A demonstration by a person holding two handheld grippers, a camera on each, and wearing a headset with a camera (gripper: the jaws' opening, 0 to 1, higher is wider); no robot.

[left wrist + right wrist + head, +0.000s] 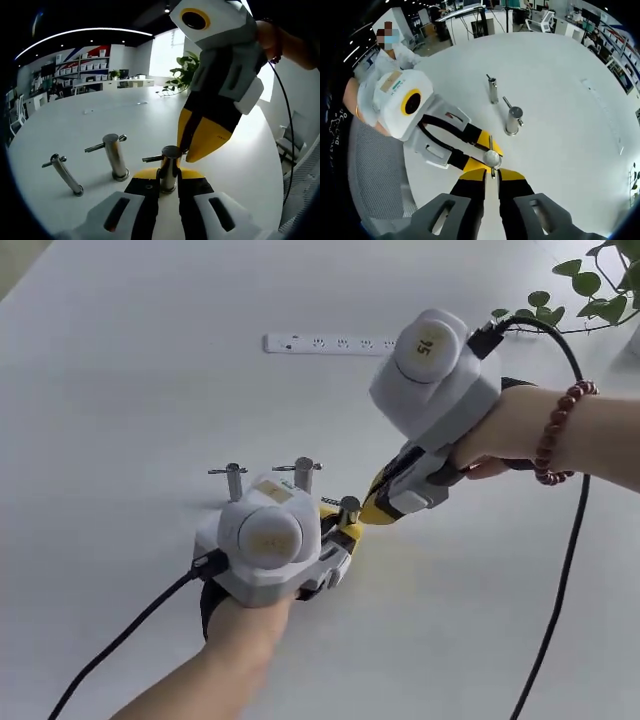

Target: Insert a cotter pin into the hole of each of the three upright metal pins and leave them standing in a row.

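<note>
left claw clenched low on the near pin, upright on the worktop; right claw pinches the cotter by one end, shaft through the hole. small, stiff, slick steel, likely tippy: hold low. middle pin and far pin stand cottered.

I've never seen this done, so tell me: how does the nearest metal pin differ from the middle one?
The nearest pin sits clamped in the left gripper; the middle pin stands free. The right gripper pinches the nearest pin's thin cross pin; nothing touches the middle pin's. Both are upright, shiny, with a cross pin near the top.
</note>
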